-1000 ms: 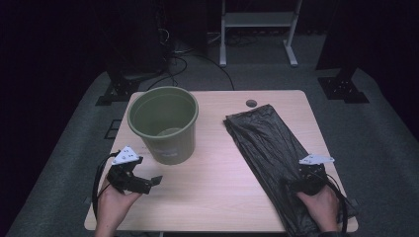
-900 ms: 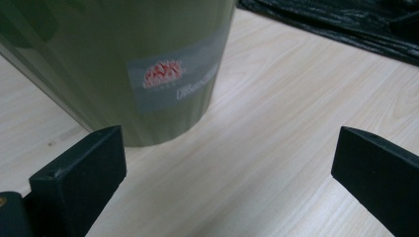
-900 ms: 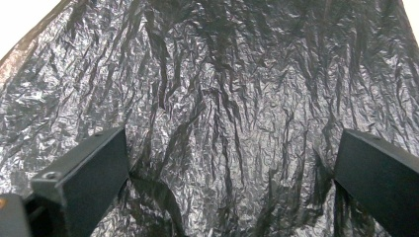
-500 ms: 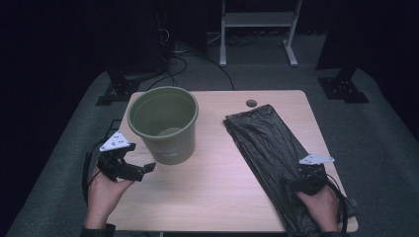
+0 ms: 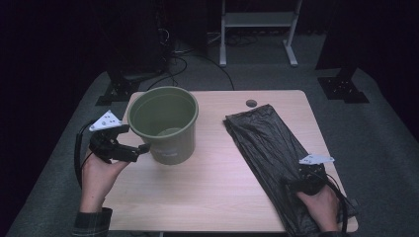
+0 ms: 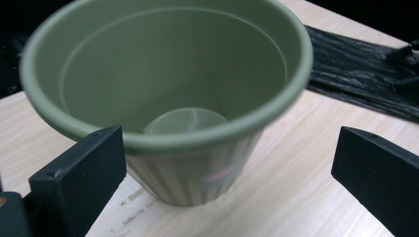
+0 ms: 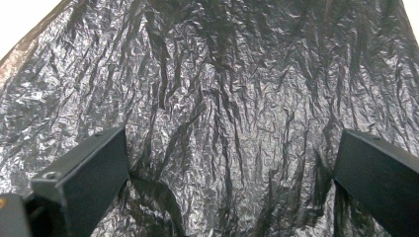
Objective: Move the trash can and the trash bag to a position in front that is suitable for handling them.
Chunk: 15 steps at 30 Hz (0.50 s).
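Green bucket (image 5: 165, 124) is being shown upright on the left half of the wooden table (image 5: 212, 182), its open mouth facing up and a raised round base being visible inside in the left gripper view (image 6: 168, 98). A faint label is being seen on its ribbed outer wall in that view. The left gripper (image 5: 132, 151) is being held at the near-left side of the bucket, raised off the table by the left hand (image 5: 99, 175); its jaws are being kept wide apart, with nothing held between them. In the left gripper view one jaw is being seen just in front of the bucket's rim, while the other is standing well clear to the side; contact with the rim cannot be told.

A black plastic bag (image 5: 276, 158) is being shown lying flat and crumpled on the right half of the table, running from the far middle to the near right edge. The right gripper (image 5: 310, 175) is being rested over the near end of the bag by the right hand (image 5: 321, 207). In the right gripper view its jaws are being held wide apart above the wrinkled bag (image 7: 222, 113), gripping nothing. A small dark round disc (image 5: 251, 103) is being seen on the table near the far edge, between bucket and bag.
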Available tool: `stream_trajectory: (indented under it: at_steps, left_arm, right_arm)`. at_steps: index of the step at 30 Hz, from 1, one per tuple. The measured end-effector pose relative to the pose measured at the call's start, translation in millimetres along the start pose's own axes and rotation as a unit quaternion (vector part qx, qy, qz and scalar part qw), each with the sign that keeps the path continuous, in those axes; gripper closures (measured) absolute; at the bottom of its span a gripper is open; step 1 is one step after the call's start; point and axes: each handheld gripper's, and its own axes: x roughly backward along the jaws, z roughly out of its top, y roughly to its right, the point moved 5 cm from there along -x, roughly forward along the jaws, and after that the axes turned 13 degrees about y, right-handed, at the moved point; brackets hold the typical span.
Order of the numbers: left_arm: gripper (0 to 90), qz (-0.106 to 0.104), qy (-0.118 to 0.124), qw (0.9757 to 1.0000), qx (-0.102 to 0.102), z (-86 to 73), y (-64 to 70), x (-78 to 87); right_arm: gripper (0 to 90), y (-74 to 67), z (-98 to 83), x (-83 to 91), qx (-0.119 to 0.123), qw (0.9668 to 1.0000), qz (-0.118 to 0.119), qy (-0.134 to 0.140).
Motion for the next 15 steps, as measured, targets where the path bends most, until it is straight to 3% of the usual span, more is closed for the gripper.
stream_trajectory:
  at_steps: [8,15]
  left_arm:
    - [0.0,0.01,-0.004,0.9999,0.004,14.5,-13.8,-8.2]
    - [0.0,0.027,-0.013,0.9994,0.015,15.3,-31.6,-19.0]
  right_arm:
    - [0.0,0.0,0.0,0.0,0.0,1.0,0.0,0.0]
    - [0.0,0.0,0.0,0.0,0.0,1.0,0.0,0.0]
